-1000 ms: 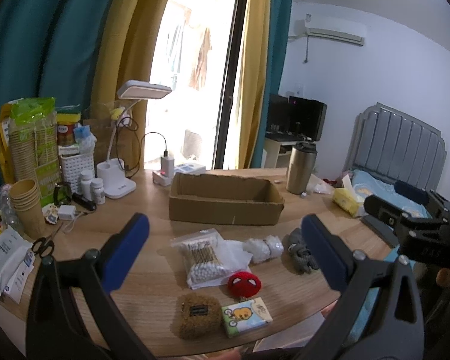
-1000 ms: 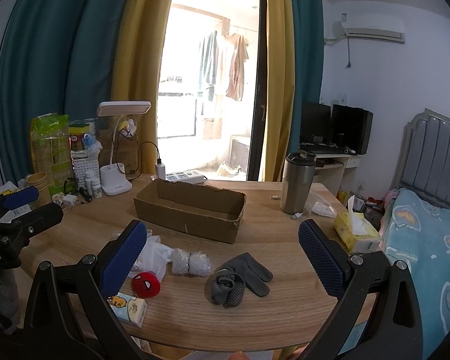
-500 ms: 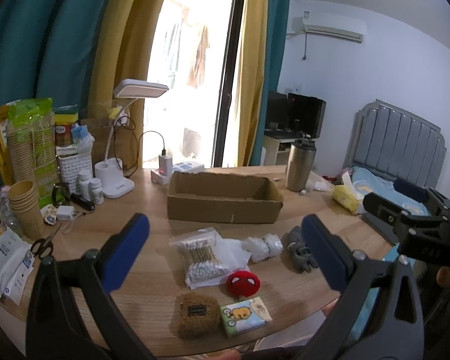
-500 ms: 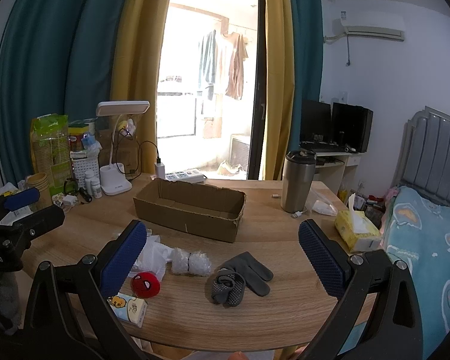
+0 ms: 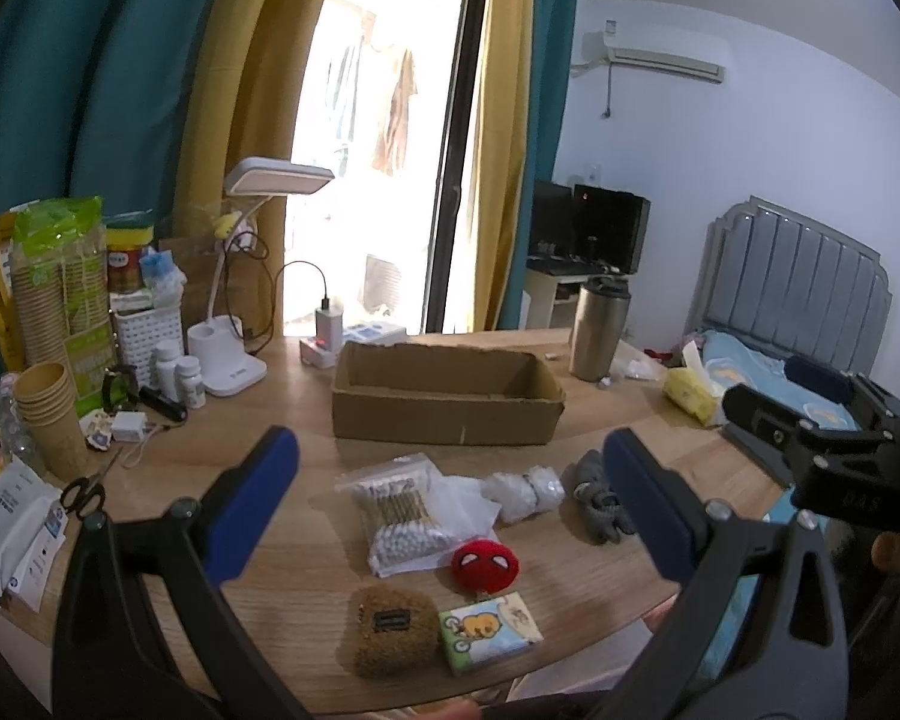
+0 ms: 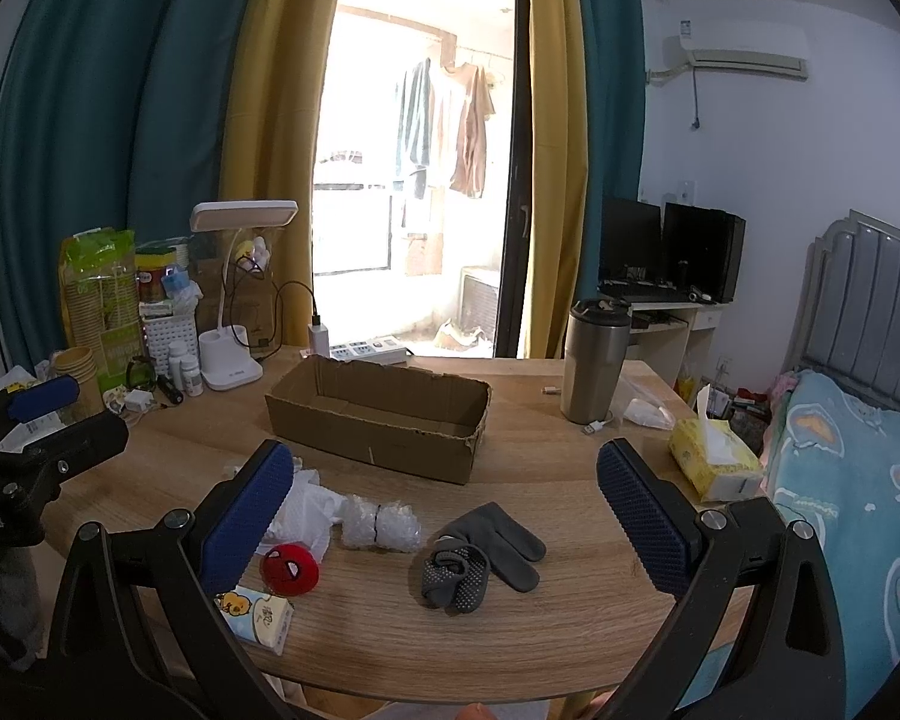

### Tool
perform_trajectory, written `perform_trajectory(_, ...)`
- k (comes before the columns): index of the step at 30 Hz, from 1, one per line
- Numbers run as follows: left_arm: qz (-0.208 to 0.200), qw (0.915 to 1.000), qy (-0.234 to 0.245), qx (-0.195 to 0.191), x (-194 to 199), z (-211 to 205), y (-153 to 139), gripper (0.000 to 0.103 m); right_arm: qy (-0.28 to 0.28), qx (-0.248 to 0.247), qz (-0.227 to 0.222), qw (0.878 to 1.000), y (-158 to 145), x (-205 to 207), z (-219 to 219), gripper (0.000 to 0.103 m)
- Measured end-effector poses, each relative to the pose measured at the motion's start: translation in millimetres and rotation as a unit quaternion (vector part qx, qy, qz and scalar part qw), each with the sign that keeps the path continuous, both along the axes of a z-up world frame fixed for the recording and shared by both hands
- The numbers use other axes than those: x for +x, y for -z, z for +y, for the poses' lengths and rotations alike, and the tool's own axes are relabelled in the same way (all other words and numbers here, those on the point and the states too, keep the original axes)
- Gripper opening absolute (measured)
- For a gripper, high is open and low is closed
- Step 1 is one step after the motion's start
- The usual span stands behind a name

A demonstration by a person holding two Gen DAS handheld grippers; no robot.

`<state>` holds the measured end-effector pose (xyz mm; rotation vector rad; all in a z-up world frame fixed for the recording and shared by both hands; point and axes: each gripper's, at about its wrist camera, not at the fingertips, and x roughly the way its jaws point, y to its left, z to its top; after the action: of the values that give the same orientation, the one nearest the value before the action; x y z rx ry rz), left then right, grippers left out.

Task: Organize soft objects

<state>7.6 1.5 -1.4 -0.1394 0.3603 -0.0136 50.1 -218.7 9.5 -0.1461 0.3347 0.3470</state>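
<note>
An open cardboard box [image 5: 447, 402] [image 6: 378, 414] stands mid-table. In front of it lie a bag of cotton swabs [image 5: 402, 510], a bubble-wrap roll [image 5: 525, 489] [image 6: 381, 528], grey gloves [image 6: 480, 558] [image 5: 597, 504], a red plush ball [image 5: 486, 564] [image 6: 289, 567], a brown fuzzy pouch [image 5: 393, 630] and a tissue pack [image 5: 489, 630] [image 6: 258, 615]. My left gripper [image 5: 450, 504] is open and empty above the near table edge. My right gripper [image 6: 444, 516] is open and empty above the gloves.
A desk lamp [image 5: 240, 324], paper cups [image 5: 51, 420], bottles, scissors [image 5: 84, 489] and wipes crowd the table's left side. A steel tumbler [image 6: 591, 360] and a yellow tissue box [image 6: 714, 459] stand at the right. A bed [image 6: 858, 480] lies beyond the right edge.
</note>
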Motion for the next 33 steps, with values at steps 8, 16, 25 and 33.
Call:
perform_trajectory(8, 0.001, 1.0, 0.001, -0.001, -1, 0, 2, 0.102, 0.0, 0.0, 0.001, 1.0, 1, 0, 0, 0.103)
perform_trajectory(16, 0.004, 0.9999, 0.012, 0.002, 0, -5, 6, 0.102, 0.003, 0.001, 0.001, 1.0, 2, 0, 0, 0.103)
perform_trajectory(25, 0.055, 0.998, 0.028, 0.014, 9, -7, 35, 0.102, 0.002, -0.01, 0.027, 1.0, 22, 10, 3, 0.103)
perform_trajectory(33, 0.117, 0.9927, 0.032, 0.002, 25, -2, 75, 0.102, -0.002, -0.018, 0.074, 0.997, 52, 30, 10, 0.103)
